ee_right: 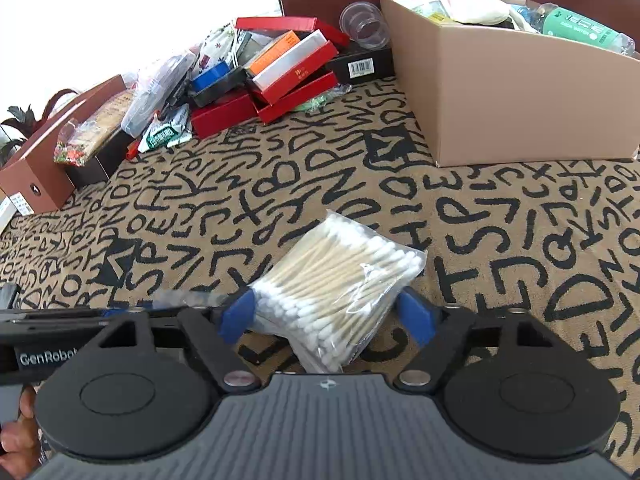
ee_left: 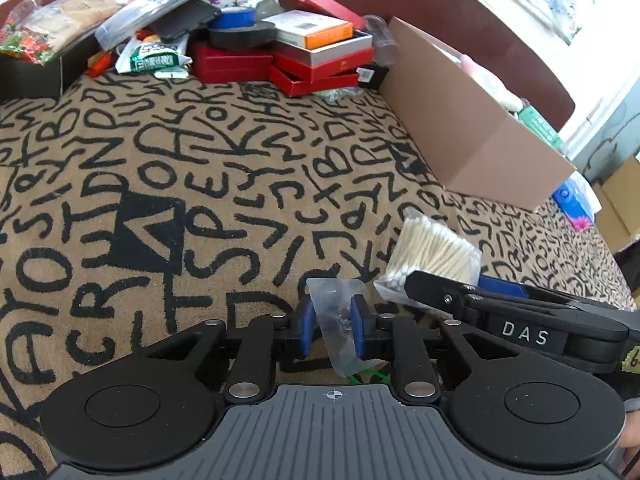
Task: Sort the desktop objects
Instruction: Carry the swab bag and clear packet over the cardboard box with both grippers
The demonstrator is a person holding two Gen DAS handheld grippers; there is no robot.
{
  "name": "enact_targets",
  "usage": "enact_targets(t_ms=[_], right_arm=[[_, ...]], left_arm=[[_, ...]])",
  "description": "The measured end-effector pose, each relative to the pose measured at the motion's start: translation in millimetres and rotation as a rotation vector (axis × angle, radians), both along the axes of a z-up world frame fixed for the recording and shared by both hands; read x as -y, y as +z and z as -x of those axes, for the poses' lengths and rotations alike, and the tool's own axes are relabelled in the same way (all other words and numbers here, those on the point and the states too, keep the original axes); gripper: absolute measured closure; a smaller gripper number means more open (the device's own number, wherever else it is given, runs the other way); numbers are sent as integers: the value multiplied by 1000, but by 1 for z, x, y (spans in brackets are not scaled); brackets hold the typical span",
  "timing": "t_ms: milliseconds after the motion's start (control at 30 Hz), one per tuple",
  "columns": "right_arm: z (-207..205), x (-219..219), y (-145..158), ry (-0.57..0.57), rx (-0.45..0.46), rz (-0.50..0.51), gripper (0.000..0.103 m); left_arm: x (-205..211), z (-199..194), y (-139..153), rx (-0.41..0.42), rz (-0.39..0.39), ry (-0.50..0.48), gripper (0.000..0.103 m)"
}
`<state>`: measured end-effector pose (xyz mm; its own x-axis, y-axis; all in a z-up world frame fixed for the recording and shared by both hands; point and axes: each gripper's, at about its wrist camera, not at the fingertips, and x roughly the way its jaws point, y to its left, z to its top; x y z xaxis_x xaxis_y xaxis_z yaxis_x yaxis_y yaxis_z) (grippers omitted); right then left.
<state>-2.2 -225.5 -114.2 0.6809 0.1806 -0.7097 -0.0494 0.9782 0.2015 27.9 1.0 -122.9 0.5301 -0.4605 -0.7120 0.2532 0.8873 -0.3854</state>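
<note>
My left gripper (ee_left: pixel 333 322) is shut on a small clear plastic bag (ee_left: pixel 338 320) with tiny parts inside, held just above the lettered cloth. My right gripper (ee_right: pixel 326 310) has its blue pads on both sides of a clear bag of cotton swabs (ee_right: pixel 340 276), gripping it low over the cloth. The swab bag also shows in the left wrist view (ee_left: pixel 434 254), with the right gripper's black body (ee_left: pixel 516 320) over its near end. The left gripper's body enters the right wrist view at the left edge (ee_right: pixel 48 340).
An open cardboard box (ee_right: pixel 512 92) with a green bottle and other items stands at the far right. Red boxes (ee_right: pixel 280 80), tape rolls (ee_left: pixel 240 28), packets and a brown box (ee_right: pixel 36 168) pile up along the far edge. A tan cloth with black letters (ee_left: pixel 200 184) covers the table.
</note>
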Motion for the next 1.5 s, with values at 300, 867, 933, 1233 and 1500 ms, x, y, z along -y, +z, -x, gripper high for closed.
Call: enact_targets(t_ms=[300, 867, 933, 1233, 1500], right_arm=[[4, -10, 4, 50, 58, 32, 56], [15, 6, 39, 54, 168, 25, 72], [16, 9, 46, 53, 190, 30, 73], [15, 34, 84, 14, 298, 47, 74], [-6, 78, 124, -57, 414, 73, 74]], left_arm=[[6, -1, 5, 9, 17, -5, 102], [15, -5, 58, 147, 37, -14, 103], [19, -10, 66, 164, 41, -21, 103], [52, -28, 107, 247, 53, -86, 103], [99, -60, 143, 323, 79, -135, 103]])
